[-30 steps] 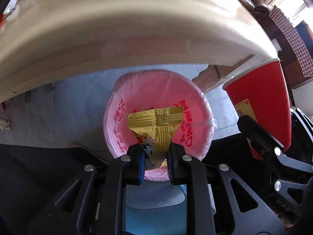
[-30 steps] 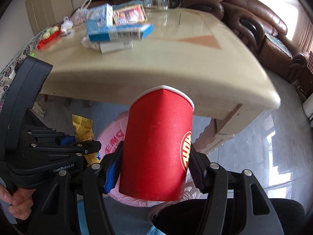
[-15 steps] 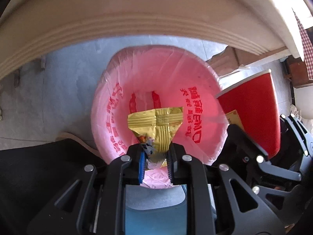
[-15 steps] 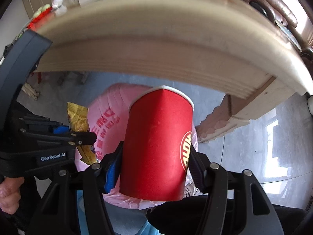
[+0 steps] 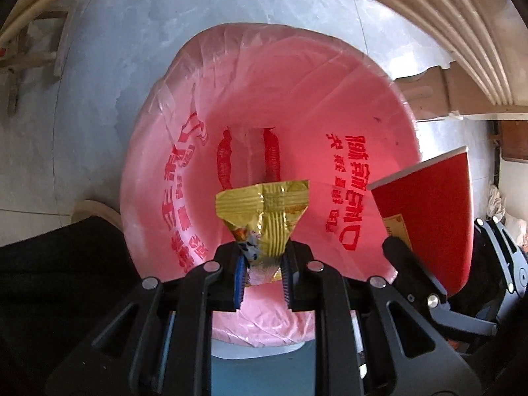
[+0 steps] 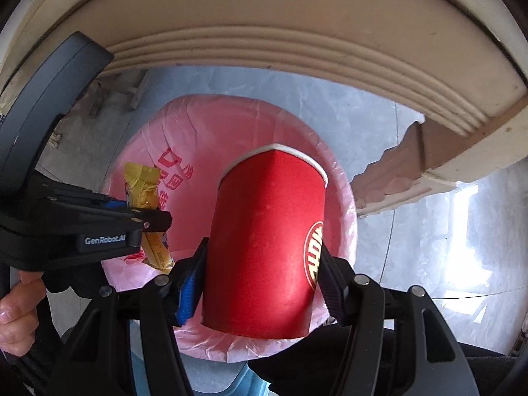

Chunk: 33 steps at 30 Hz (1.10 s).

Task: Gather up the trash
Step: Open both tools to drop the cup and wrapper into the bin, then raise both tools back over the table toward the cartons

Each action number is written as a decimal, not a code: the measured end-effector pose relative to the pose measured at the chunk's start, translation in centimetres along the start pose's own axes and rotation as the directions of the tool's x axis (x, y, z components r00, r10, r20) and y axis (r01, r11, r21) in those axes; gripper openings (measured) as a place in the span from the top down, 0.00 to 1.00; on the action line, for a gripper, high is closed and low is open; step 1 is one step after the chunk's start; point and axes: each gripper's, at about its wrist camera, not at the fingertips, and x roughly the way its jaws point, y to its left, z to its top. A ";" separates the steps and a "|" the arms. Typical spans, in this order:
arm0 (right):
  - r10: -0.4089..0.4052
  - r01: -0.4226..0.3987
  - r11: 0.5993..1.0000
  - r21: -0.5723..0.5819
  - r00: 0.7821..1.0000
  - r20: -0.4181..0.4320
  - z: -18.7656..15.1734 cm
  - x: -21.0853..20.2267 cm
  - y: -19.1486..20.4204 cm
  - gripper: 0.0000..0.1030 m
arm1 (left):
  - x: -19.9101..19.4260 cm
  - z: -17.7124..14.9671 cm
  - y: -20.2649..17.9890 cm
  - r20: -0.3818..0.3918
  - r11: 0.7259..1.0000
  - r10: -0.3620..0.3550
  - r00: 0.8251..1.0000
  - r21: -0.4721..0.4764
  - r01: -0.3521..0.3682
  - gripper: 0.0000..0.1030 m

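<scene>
Two tools over the pink bin liner: "GenRobot.AI" left tool pinches gold wrapper; right tool clamps red cup.

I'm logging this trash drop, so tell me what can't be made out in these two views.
- Bottom of the bin bag: left view, dark folds; contents unclear.
- Inside of the red cup: both views show only its outside; the left view shows just part of it.
- Wrapper print: left view, lower end pinched between the left gripper fingers.
- Tabletop: both views, only the table edge shows.
</scene>
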 end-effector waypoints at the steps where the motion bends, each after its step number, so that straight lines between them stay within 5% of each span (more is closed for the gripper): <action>1: 0.000 0.000 1.000 -0.005 1.000 -0.008 0.0 0.2 0.1 0.43 | 0.1 0.1 0.0 -0.001 1.000 0.002 1.000 0.002 -0.002 0.82; 6: 0.006 -0.006 1.000 -0.009 1.000 -0.017 0.5 0.6 -0.2 0.39 | 0.4 0.2 -0.1 -0.015 1.000 0.000 1.000 0.008 0.000 0.82; 8: 0.007 -0.008 1.000 -0.009 1.000 -0.017 0.8 0.9 -0.2 0.37 | 0.6 0.3 0.1 -0.020 1.000 0.025 0.999 0.009 -0.025 0.73; 10: 0.002 -0.003 1.000 -0.012 1.000 -0.024 1.0 1.2 -0.1 0.35 | 0.8 0.3 0.1 -0.020 1.000 0.021 1.000 0.008 -0.021 0.53; 13: -0.002 0.001 1.000 -0.020 0.999 -0.033 1.1 1.7 0.1 0.32 | 0.3 0.3 -0.3 0.001 0.999 0.038 0.999 0.025 -0.038 0.45; 33: 0.007 -0.006 1.000 -0.014 1.000 0.010 0.7 -0.5 -0.1 0.32 | -2.6 -1.0 -0.1 0.086 0.997 0.070 0.994 0.005 -0.071 0.30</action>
